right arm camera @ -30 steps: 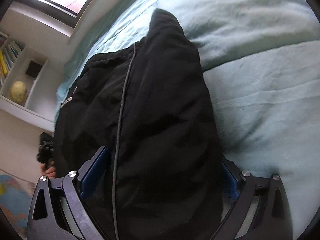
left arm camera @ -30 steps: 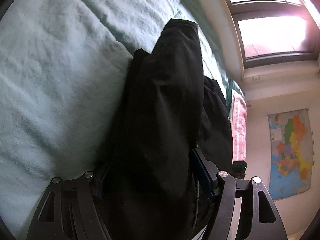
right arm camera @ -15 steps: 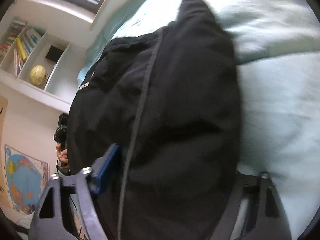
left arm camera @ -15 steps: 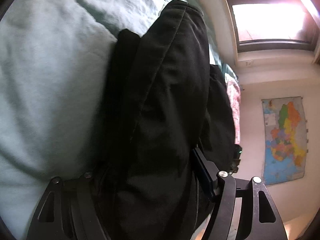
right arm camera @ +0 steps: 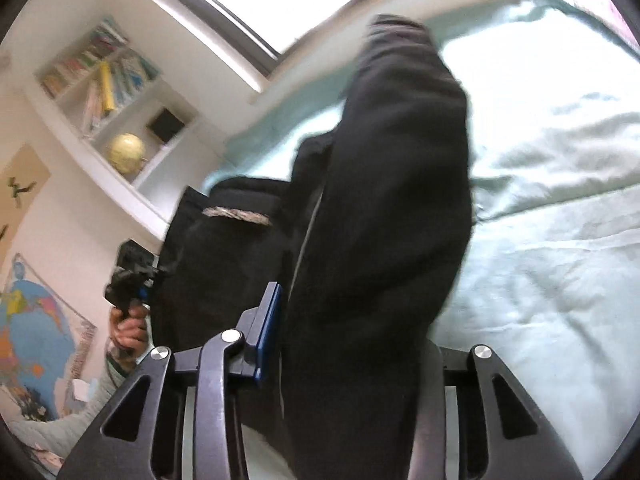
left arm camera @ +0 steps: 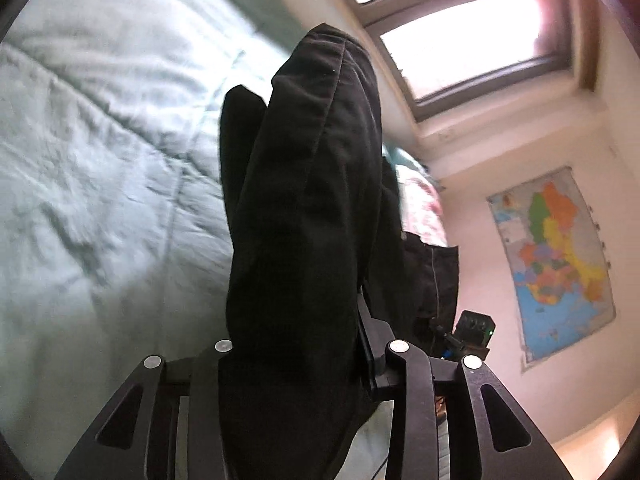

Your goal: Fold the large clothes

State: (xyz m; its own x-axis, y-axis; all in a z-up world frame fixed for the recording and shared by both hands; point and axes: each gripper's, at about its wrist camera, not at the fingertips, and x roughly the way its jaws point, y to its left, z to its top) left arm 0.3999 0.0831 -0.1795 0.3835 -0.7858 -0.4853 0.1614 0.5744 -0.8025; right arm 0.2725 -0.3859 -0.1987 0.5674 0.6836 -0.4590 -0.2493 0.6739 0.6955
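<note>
A large black garment (left arm camera: 308,208) hangs lifted above a pale green bed cover (left arm camera: 100,184). My left gripper (left arm camera: 296,344) is shut on one bunched part of it; the cloth fills the gap between the fingers and hides the pads. My right gripper (right arm camera: 348,340) is shut on another part of the same black garment (right arm camera: 392,184), with one blue pad (right arm camera: 269,328) showing beside the cloth. In the right wrist view the other gripper (right arm camera: 132,280) and the hand on it show at the left, past the hanging cloth.
The bed cover (right arm camera: 552,240) spreads below both grippers. A window (left arm camera: 468,32) is above the bed. A wall map (left arm camera: 556,260) hangs at the right. A white shelf (right arm camera: 120,128) with books and a globe stands beside the bed. A pink patterned cloth (left arm camera: 424,208) lies behind the garment.
Both grippers have risen and tilted up with the garment, lifting it off the bed; more of the window, wall and shelf shows now. Both stay shut on the cloth.
</note>
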